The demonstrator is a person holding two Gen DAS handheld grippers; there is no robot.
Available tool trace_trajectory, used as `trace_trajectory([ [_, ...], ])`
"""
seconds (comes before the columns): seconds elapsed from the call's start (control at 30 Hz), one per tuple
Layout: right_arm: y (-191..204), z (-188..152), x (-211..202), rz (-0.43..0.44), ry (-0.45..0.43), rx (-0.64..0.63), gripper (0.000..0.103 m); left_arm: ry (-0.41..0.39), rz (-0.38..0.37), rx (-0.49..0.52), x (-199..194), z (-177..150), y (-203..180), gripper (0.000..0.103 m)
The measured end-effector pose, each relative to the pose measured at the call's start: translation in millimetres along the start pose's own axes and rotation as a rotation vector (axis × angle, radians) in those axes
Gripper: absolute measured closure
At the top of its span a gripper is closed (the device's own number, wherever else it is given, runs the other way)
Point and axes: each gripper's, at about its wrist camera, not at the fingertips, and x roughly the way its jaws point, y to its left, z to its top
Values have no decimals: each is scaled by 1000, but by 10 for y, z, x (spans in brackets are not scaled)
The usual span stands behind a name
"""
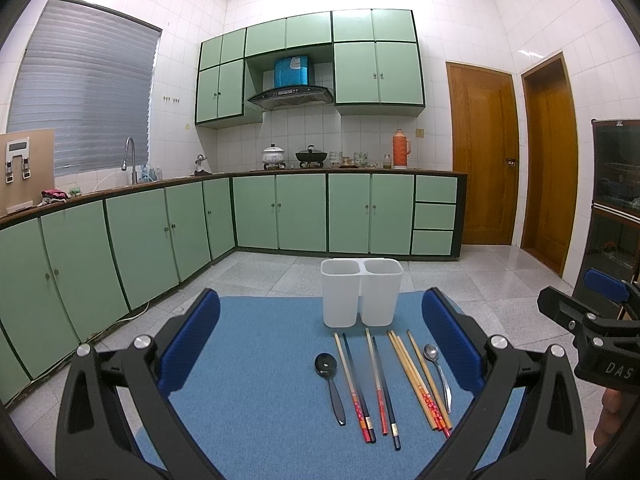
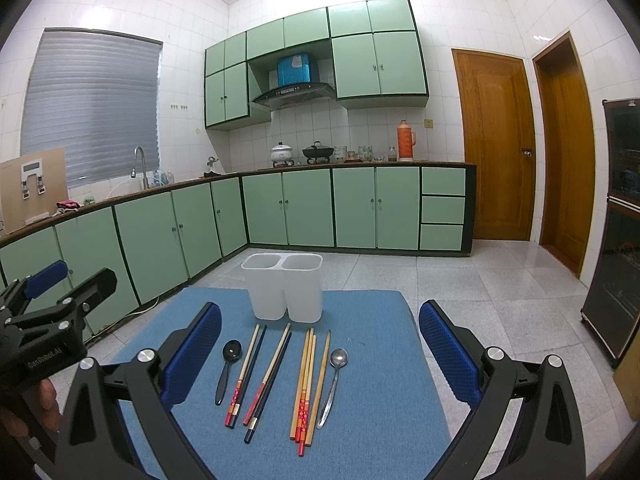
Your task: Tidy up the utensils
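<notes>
While both grippers hover spread and empty above the blue worktop [image 1: 256, 400], left gripper [image 1: 320, 344] and right gripper [image 2: 320, 354] touch nothing. Chopsticks [image 1: 378, 384] lie in a row between black spoon [image 1: 330, 380] and metal spoon [image 1: 438, 372], near the white two-compartment holder [image 1: 360, 292] standing upright behind them.

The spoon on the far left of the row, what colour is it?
Glossy black spoon, seen best in the right wrist view.
</notes>
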Motion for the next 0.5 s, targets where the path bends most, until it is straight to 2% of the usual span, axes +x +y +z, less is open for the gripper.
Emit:
trace_trajectory([
  [0.23,-90,-117,194,-17,54,0,6,57,16,19,171,-93,29,5],
  [0.4,-197,-214,457,-36,128,7,6,150,29,34,436,-215,87,5],
  [0.5,-270,-283,665,-47,187,14,6,236,36,36,686,-324,146,5],
])
